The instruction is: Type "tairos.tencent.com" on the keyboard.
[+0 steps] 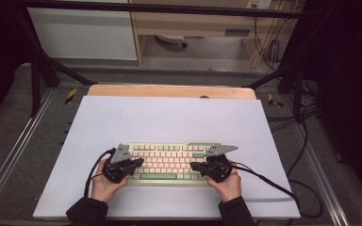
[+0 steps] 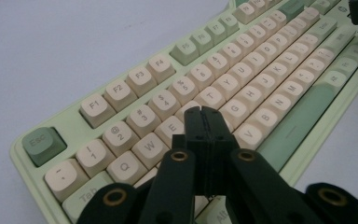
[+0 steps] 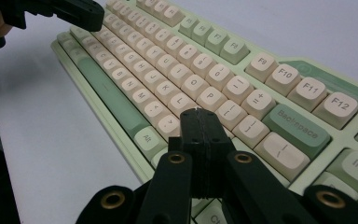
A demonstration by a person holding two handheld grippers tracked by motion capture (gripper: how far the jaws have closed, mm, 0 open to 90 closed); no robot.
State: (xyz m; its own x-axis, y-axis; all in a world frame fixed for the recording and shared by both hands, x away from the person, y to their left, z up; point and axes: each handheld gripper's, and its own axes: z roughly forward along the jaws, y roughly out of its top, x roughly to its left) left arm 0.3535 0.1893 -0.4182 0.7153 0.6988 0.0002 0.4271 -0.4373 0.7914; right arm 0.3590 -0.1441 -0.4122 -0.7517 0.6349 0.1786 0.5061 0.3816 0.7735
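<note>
Left gripper [image 2: 204, 112] jaws together, empty, tips over the keys near E and R. Right gripper [image 3: 196, 113] jaws together, empty, over keys right of L; those underneath hidden. Keyboard [image 1: 169, 162] on white sheet [image 1: 169, 117], ends covered by both hands.

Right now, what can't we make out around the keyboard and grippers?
- Left gripper: its shut jaws hide the keys beneath in the left gripper view; tip contact unclear.
- Right gripper: same in the right gripper view.
- Keyboard: legends too small in the high view; both ends covered by grippers and hands.
</note>
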